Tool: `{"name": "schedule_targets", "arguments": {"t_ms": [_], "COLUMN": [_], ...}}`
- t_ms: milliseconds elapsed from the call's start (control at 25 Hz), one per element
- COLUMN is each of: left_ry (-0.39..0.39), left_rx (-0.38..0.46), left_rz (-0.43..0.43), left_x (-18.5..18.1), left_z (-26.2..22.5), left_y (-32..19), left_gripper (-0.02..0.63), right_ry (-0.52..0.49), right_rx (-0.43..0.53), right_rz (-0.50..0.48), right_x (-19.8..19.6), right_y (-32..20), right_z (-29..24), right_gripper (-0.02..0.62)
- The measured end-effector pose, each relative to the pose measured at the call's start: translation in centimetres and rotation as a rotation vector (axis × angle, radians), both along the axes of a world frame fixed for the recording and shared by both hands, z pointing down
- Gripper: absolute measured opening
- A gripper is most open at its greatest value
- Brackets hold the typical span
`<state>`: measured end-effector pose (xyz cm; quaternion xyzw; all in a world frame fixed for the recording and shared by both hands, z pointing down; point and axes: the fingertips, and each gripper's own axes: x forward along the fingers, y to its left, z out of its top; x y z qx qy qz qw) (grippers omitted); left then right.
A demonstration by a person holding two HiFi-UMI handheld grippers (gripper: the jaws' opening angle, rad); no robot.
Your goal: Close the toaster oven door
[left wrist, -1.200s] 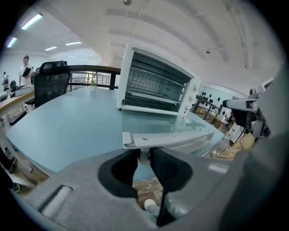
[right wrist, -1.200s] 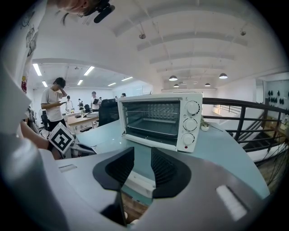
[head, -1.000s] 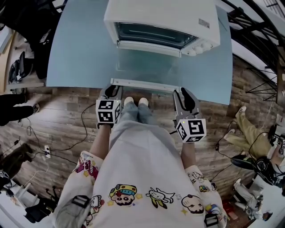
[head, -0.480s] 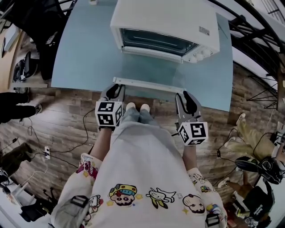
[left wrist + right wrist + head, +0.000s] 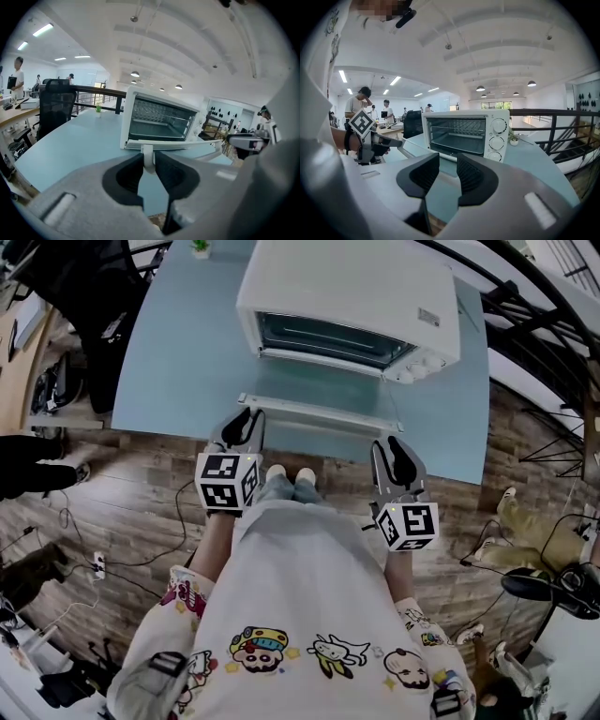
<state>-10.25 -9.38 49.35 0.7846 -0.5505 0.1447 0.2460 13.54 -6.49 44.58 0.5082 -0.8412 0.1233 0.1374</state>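
Your left tool (image 5: 245, 422) was clenched on the left post of the handle (image 5: 317, 412). The door (image 5: 323, 388) stood open, tilted out towards you from the oven (image 5: 356, 282) on the pale blue tabletop (image 5: 178, 362). You'd have done best to swing it up along the hinge's arc, lest the smooth white post slip from the textured black pads. Your right tool (image 5: 448, 164) was empty, jaws parted. The door was clear glass, the oven a glossy white box.

My hands at the door handle (image 5: 317, 412)
My left gripper (image 5: 246, 418) clamps its left end — right gripper (image 5: 393, 446) near the other, jaws apart.
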Motion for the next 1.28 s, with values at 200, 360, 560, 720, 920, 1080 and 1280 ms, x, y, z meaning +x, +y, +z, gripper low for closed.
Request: {"name": "schedule_targets", "arguments": {"t_ms": [200, 360, 560, 720, 920, 1080, 1280], "left_ry": [-0.014, -0.017, -0.028, -0.016, 0.000, -0.001, -0.008], "left_rx": [0.056, 0.084, 0.107, 0.130, 0.157, 0.180, 0.195], "left_rz": [-0.008, -0.011, -0.010, -0.012, -0.013, -0.016, -0.015], "left_x": [0.0, 0.0, 0.1, 0.1, 0.2, 0.3, 0.4], "left_z": [-2.5, -4.0, -5.2, -6.2, -7.5, -8.4, -9.1], "left_y": [-1.7, -2.8, -4.2, -5.6, -7.6, -9.2, -10.9], "left_gripper": [0.078, 0.078, 0.078, 0.078, 0.078, 0.078, 0.078], "right_ry": [-0.011, -0.017, -0.023, -0.028, -0.027, -0.027, -0.024], "right_rx": [0.012, 0.021, 0.020, 0.018, 0.015, 0.013, 0.008], "right_rz": [0.011, 0.021, 0.032, 0.032, 0.024, 0.018, 0.026], "right_x": [0.3, 0.7, 1.2, 1.3, 1.4, 1.5, 1.9], "right_y": [-0.4, -0.6, -1.1, -1.6, -2.1, -2.6, -3.1], "right_z": [-0.4, -0.6, -0.6, -0.4, -0.3, -0.3, -0.2], "right_gripper": [0.130, 0.130, 0.130, 0.130, 0.130, 0.130, 0.130]}}
